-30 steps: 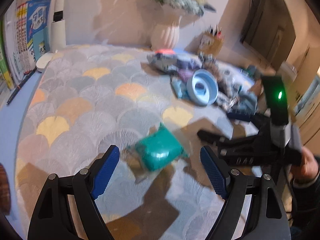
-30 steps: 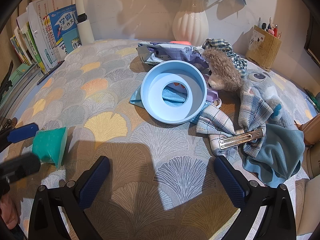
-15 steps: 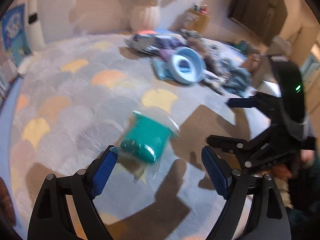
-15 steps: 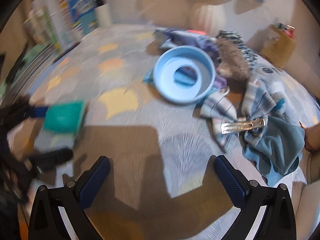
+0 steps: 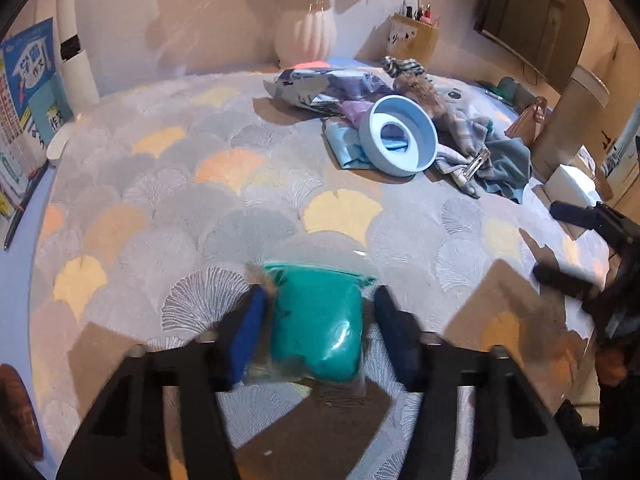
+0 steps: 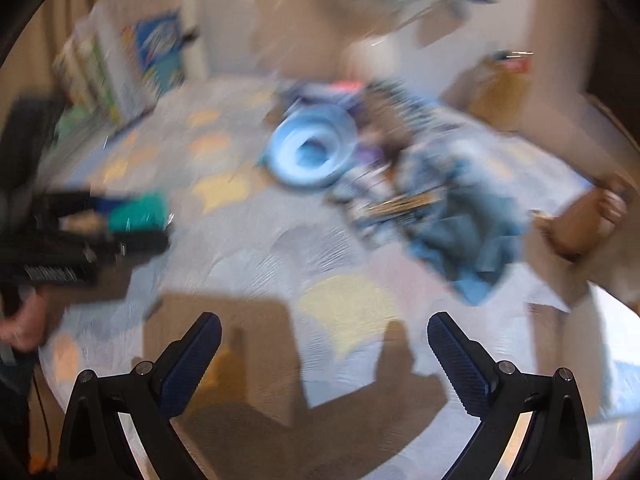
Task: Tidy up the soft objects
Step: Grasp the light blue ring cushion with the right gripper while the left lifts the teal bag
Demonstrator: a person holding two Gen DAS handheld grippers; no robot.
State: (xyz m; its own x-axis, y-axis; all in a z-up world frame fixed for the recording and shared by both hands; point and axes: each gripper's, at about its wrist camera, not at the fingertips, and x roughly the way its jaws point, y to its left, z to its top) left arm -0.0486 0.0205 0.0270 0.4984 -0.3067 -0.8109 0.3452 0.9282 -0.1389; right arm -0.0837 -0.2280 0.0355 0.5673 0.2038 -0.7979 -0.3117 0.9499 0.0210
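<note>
Table (image 5: pixel 168 208) with the fan-pattern cloth fills most of my left wrist view. Far side: white vase (image 5: pixel 306 36), then the soft pile: blue cloth (image 5: pixel 506 162), grey plush (image 5: pixel 460 110), brown plush (image 5: pixel 418 90), plaid fabric (image 5: pixel 452 162) with a metal clip (image 5: pixel 476 162) on it. Light blue ring bowl (image 5: pixel 400 136) sits tilted against the pile's near-left edge, on a pale blue cloth.

Green bagged bundle (image 5: pixel 316 324) is at the near edge of the table, right between my left gripper (image 5: pixel 318 330) fingers. Left pad (image 5: pixel 248 332) touches the bag; right pad (image 5: pixel 394 332) is just beside it. Motion blur, so I can't tell whether the grip has closed on it yet.

Right gripper (image 6: pixel 324 354) is spread wide, nothing between the fingers, above bare cloth well clear of the pile. Right wrist view is heavily smeared; the bundle (image 6: pixel 140 210) shows at far left between the other gripper's fingers.
</note>
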